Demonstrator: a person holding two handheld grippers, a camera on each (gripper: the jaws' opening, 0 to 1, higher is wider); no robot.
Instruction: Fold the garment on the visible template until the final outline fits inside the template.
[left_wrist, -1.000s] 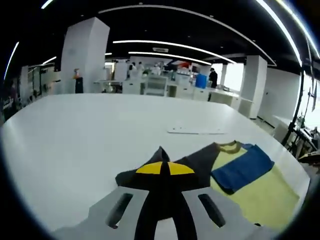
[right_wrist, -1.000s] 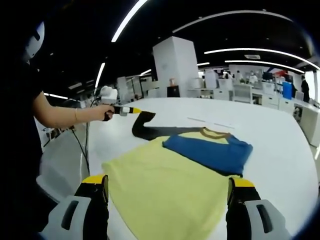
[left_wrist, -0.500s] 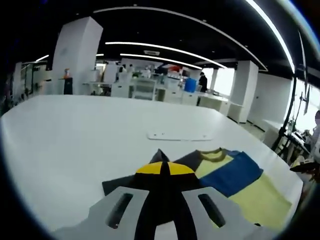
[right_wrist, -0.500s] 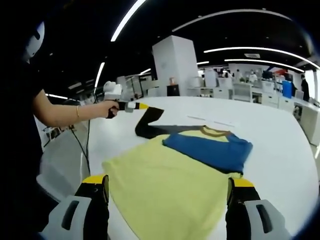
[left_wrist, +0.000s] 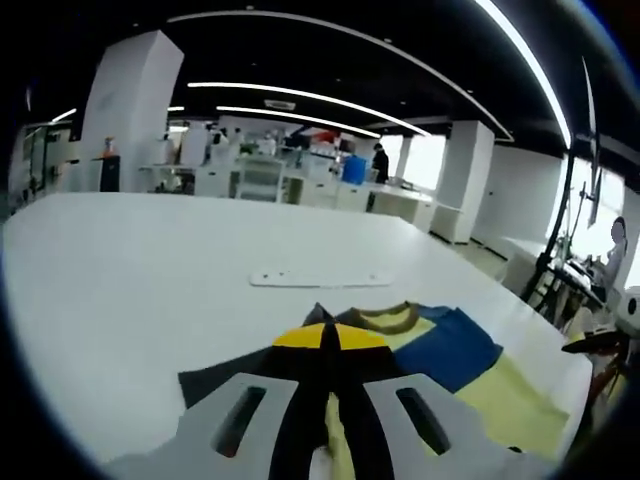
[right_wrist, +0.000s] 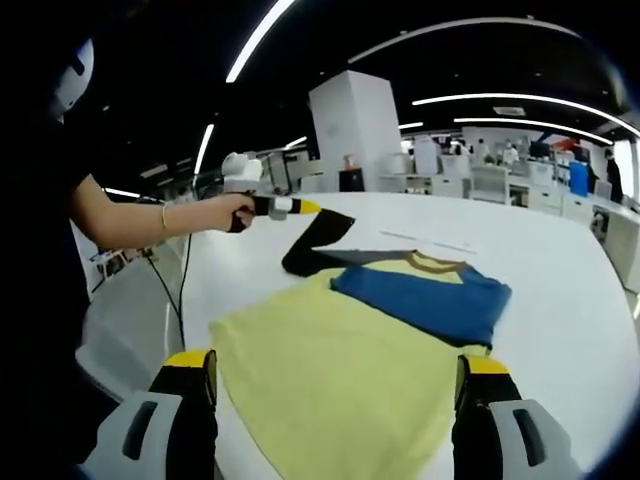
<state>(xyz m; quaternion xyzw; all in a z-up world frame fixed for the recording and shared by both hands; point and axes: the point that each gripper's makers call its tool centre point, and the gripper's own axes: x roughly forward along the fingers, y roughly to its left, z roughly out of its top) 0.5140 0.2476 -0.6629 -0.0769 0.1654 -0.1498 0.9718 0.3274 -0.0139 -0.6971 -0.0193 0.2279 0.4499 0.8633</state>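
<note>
A yellow T-shirt (right_wrist: 320, 350) lies flat on the white table (right_wrist: 570, 300). Its blue sleeve (right_wrist: 420, 298) is folded across the chest below the olive collar (right_wrist: 436, 263). The dark sleeve (right_wrist: 318, 240) hangs lifted off the table, with my left gripper (right_wrist: 300, 206) shut on its end. In the left gripper view the yellow-tipped left gripper (left_wrist: 330, 335) is closed on that dark sleeve (left_wrist: 215, 375), with the blue sleeve (left_wrist: 450, 350) and yellow body (left_wrist: 510, 400) to the right. My right gripper (right_wrist: 335, 362) stands open over the shirt's near hem, holding nothing.
A flat white strip (right_wrist: 425, 241) lies on the table beyond the collar, also visible as the strip (left_wrist: 320, 278). A person's arm (right_wrist: 140, 222) holds the left gripper, and a cable (right_wrist: 180, 290) hangs past the table's left edge. Desks and pillars stand far behind.
The left gripper has carried the dark sleeve higher and further in toward the shirt's collar. The right gripper has stayed open in place.
</note>
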